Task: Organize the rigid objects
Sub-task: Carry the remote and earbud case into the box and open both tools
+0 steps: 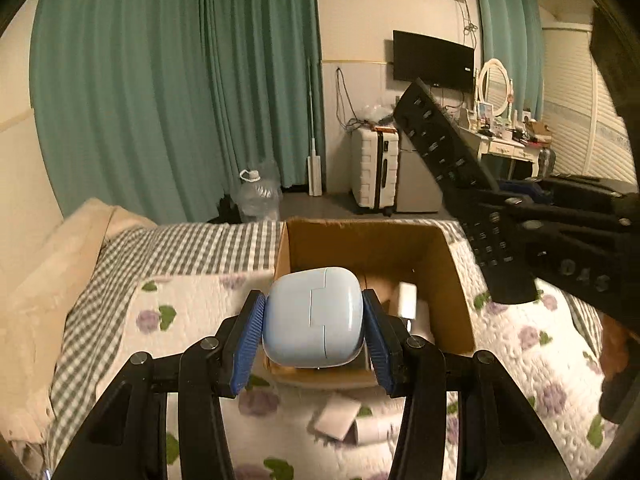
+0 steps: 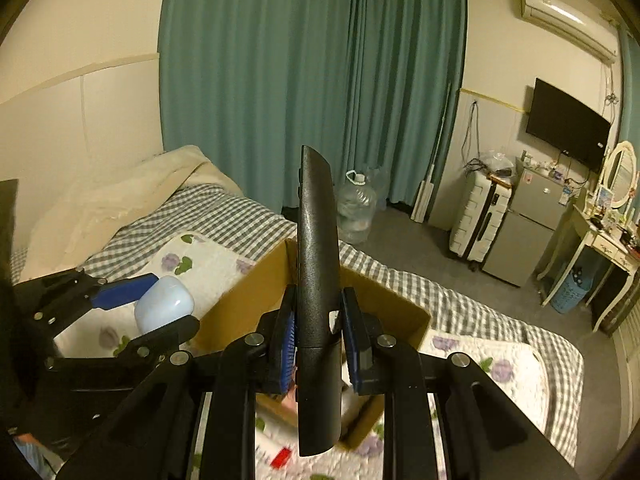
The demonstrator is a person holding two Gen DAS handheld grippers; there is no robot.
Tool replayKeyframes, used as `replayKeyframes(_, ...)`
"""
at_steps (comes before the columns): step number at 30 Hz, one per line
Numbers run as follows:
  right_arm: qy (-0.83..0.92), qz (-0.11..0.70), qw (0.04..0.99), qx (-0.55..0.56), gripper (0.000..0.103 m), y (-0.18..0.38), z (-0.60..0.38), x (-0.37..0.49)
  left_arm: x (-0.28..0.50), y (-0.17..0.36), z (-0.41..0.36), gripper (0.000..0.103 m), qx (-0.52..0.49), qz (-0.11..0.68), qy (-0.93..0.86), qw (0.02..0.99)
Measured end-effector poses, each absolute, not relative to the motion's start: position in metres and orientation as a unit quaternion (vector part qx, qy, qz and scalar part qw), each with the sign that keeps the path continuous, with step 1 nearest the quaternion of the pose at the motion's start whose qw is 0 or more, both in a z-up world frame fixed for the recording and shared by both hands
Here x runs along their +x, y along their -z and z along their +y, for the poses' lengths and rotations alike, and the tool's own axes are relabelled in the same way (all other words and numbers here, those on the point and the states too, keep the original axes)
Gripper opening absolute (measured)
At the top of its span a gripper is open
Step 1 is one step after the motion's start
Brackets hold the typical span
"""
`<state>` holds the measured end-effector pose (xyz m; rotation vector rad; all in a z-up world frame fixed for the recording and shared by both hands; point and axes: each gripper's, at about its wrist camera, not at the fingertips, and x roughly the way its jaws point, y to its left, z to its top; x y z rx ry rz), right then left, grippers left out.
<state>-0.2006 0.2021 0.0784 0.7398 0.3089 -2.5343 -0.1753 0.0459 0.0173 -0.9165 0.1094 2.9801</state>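
"On the bed, what's that brown thing?"

"It's a cardboard box point(image 1: 448, 268), open at the top. It sits on a white blanket point(image 1: 188, 304) with purple flowers and green leaves."

"What does the left gripper point(image 1: 314, 320) have?"

"A little light blue case point(image 1: 314, 316), round at the corners. Both blue pads point(image 1: 248, 340) press on its sides, so it is pinched tight. It hangs just over the near edge of the box."

"And the right gripper point(image 2: 318, 320)?"

"That one squeezes a long black remote point(image 2: 318, 280). The remote points up and away, and its back faces the right camera. From the left camera you can see its buttons. It is up in the air over the box too."

"Is anything in the box?"

"Something small and white point(image 1: 408, 300), but it's too blurry to name."

"What's on the blanket near us?"

"A white card point(image 1: 336, 416) lies in front of the box. A small red thing point(image 2: 282, 458) is there too. I can't tell what it is."
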Motion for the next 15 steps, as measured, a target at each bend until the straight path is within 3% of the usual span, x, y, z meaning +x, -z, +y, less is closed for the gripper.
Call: replayKeyframes(15, 0.89, 0.08, 0.239, 0.381, 0.02, 0.022, 0.213, -0.273, -0.224, 0.033, 0.053, 0.049, -0.337, 0.045, -0.94, -0.023)
